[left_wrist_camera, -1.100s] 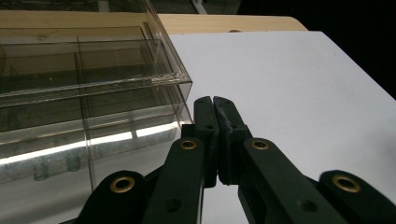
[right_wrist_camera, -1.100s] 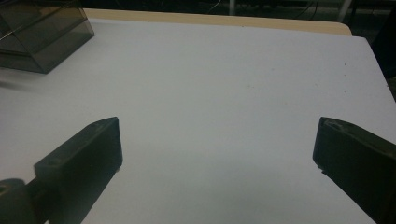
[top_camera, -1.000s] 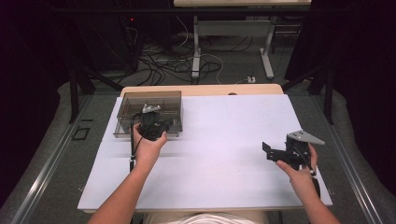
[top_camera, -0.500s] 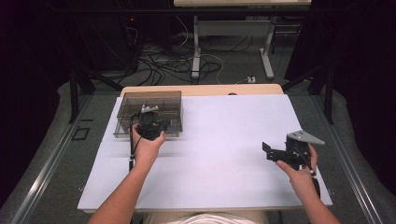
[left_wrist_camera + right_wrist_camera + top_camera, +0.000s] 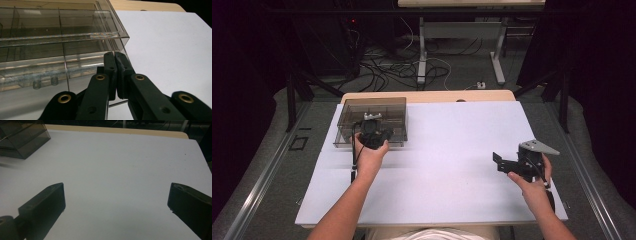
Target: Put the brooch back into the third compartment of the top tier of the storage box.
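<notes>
A smoky see-through compartment box [image 5: 357, 112] stands at the back left of the white table [image 5: 452, 130]. My left gripper [image 5: 374, 125] is at the box's near side, held from behind by a hand. In the left gripper view the left gripper [image 5: 115, 56] is shut, jaws pressed together, tips right at the box [image 5: 62, 30] near its front right corner; I see nothing between the jaws. My right gripper [image 5: 501, 162] hovers over the table's right part, pointing left. The right gripper view has the right gripper [image 5: 116, 195] wide open above bare tabletop, with the box [image 5: 22, 137] far off.
The box's lid has a front lip and dividers show through its walls. A wooden edge [image 5: 427, 96] runs along the table's far side. Beyond it are cables and desk legs on the floor [image 5: 422, 65]. Wide bare white surface [image 5: 120, 157] lies between the two grippers.
</notes>
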`<state>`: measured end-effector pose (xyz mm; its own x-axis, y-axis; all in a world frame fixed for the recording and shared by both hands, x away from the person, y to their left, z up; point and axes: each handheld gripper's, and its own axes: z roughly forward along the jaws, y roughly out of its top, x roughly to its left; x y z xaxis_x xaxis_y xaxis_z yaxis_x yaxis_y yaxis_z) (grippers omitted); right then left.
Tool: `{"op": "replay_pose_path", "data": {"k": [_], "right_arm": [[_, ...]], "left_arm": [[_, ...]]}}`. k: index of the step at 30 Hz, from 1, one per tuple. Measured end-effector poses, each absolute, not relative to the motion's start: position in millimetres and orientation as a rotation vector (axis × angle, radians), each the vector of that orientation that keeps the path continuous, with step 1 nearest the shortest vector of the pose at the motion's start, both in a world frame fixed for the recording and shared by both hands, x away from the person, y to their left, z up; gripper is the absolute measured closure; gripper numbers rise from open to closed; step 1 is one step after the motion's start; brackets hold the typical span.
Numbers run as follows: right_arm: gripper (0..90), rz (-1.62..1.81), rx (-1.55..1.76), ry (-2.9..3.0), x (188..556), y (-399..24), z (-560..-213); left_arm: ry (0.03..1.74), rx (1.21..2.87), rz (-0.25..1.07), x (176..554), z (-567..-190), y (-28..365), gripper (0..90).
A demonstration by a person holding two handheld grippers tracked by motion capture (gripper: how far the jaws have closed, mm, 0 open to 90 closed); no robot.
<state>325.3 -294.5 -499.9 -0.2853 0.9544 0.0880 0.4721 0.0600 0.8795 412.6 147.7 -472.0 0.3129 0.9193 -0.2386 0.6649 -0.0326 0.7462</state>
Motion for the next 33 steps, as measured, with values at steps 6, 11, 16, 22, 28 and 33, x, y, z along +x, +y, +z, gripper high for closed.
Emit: {"op": "replay_pose_path", "data": {"k": [6,11,16,22,28,33], "right_arm": [[1.1,1.164,1.425,1.815,325.1,-294.9,-499.8],[1.0,1.168,1.424,1.812,325.1,-294.6,-499.6],[1.1,1.167,1.423,1.812,325.1,-294.7,-499.5],[1.1,1.168,1.422,1.807,325.2,-294.5,-499.7],[1.0,1.168,1.422,1.808,325.3,-294.4,-499.8],[1.0,1.166,1.42,1.81,325.2,-294.4,-499.8]], "left_arm": [[1.43,1.776,0.401,412.7,-472.8,147.9,87.8],[1.435,1.766,0.412,412.6,-472.6,148.9,83.7],[1.424,1.766,0.411,411.9,-471.2,150.7,78.1],[1.419,1.745,0.413,411.0,-470.0,151.3,73.3],[1.401,1.746,0.424,409.4,-468.5,151.0,66.9],[1.387,1.739,0.448,406.8,-465.9,150.3,61.5]]}}
